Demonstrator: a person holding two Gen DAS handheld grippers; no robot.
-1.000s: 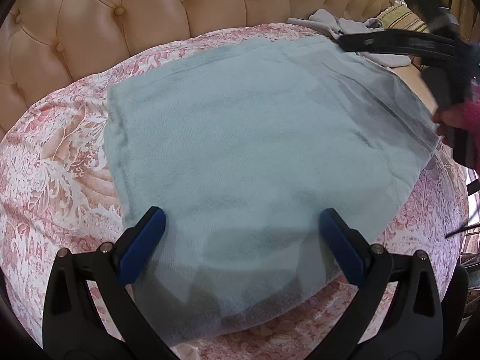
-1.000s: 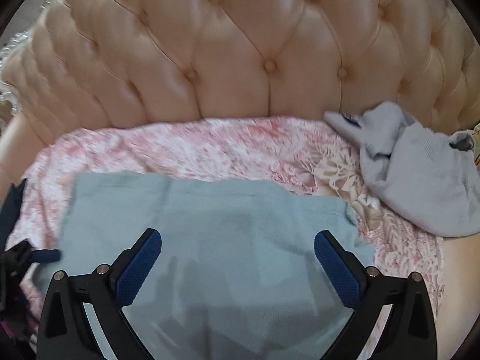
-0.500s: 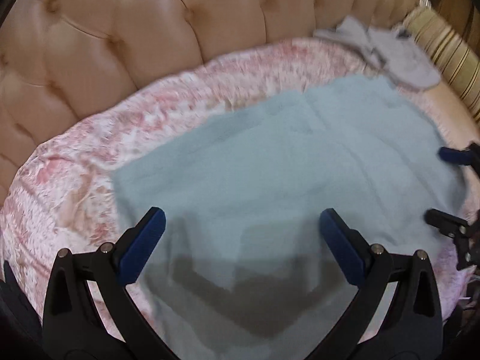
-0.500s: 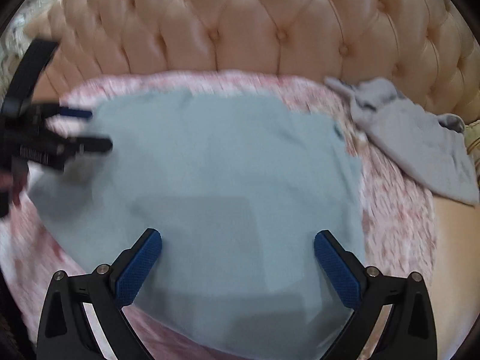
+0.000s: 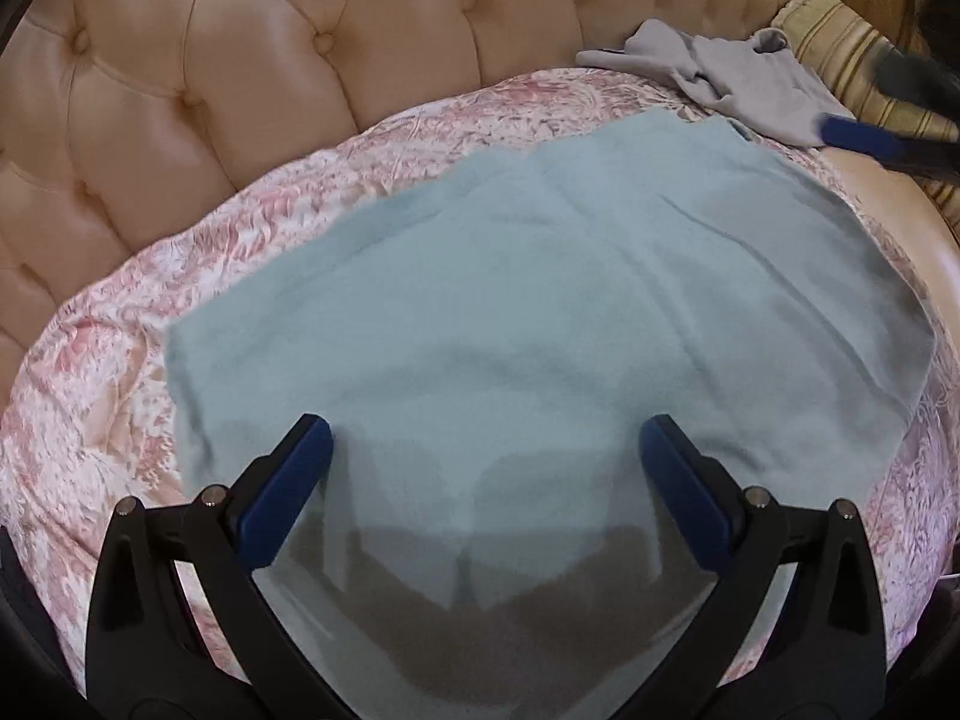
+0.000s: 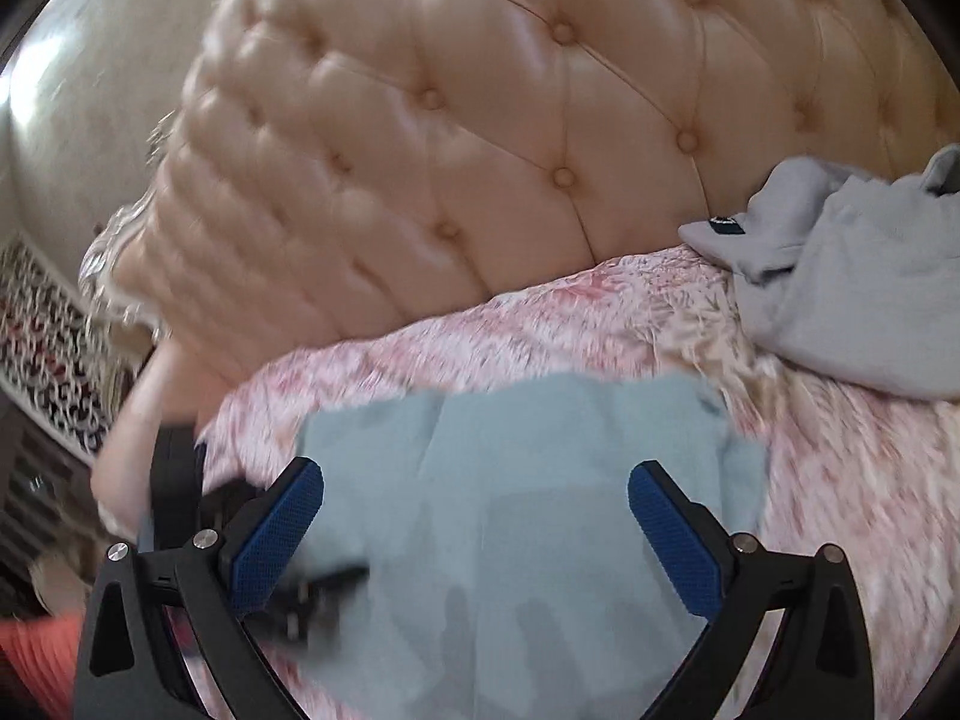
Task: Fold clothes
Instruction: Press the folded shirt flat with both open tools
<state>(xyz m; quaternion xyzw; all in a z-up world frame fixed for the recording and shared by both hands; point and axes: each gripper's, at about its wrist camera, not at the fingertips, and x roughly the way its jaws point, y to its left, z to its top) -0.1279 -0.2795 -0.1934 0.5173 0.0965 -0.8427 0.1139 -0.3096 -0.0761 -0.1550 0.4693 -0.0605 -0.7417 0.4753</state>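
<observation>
A pale blue garment (image 5: 558, 324) is lying spread flat on the pink floral bedcover (image 5: 90, 396), apparently not yet folded. A grey garment (image 6: 852, 300) is waiting beside it. Left gripper (image 5: 486, 468) and right gripper (image 6: 474, 510) are hovering spread wide, grasping nothing.

a tufted tan leather headboard (image 5: 252, 78) rises behind a pink floral bedspread (image 5: 90, 396).

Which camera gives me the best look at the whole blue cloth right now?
The left wrist view: the blue cloth lies spread on the pink bedspread, sharp, with its far and side edges showing. The right wrist view is motion-blurred and shows only part of it.
</observation>
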